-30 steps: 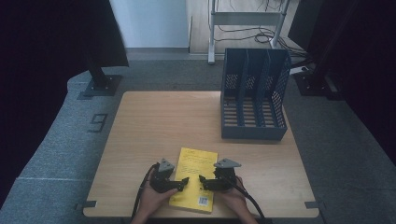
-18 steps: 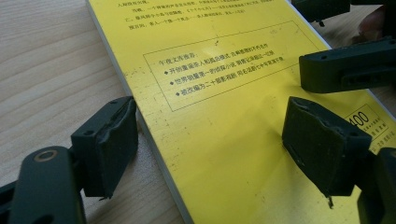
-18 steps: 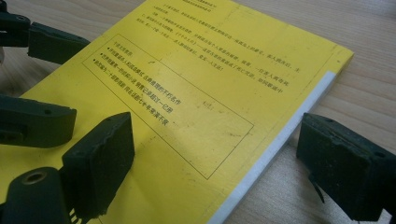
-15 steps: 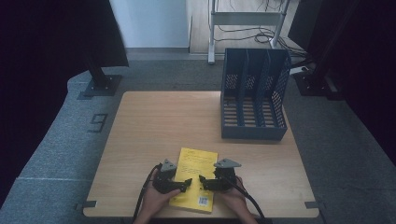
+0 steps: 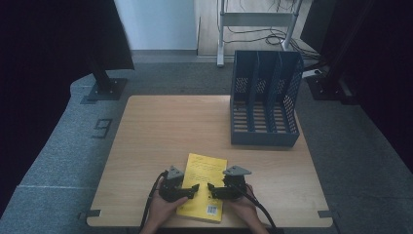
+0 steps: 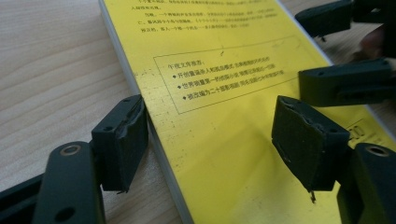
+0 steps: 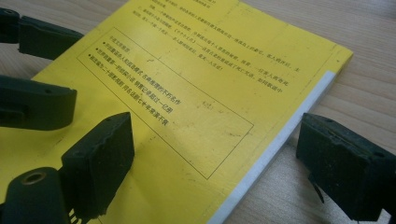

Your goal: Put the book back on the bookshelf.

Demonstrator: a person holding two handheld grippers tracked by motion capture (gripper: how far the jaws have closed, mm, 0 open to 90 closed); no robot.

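Scene: wooden table (image 5: 160, 131), seen from above; yellow book (image 5: 203, 185) lying flat near the front edge, back cover up, barcode toward the person.
Background: blue file rack (image 5: 264, 100) standing at the far right of the table, slots empty, well apart from the book.
Left gripper (image 5: 191, 191): poised over the book's left long edge; jaws apart, just been closing, one pad (image 6: 122, 140) outside the page block at table level, the other pad (image 6: 306, 140) above the cover; not yet pinching.
Right gripper (image 5: 213, 189): mirrored on the book's right long edge; jaws apart, one pad (image 7: 100, 156) over the cover, the other (image 7: 343, 163) on the table side beyond the white strip of the spine; no pressure on the book visible.
Hands: left hand (image 5: 163, 210) and right hand (image 5: 243, 208) low at the table's front edge, grippers tip to tip over the cover.
Step in hand: likely the setting of both grippers on the book's opposite edges, ahead of a two-handed lift.
Next move: probably a squeeze from both sides, lower pads slid under the edges, then an even raise; uneven grip liable to let the covers sag or the book tilt out.
Likely destination: a slot of the rack, book turned upright first.
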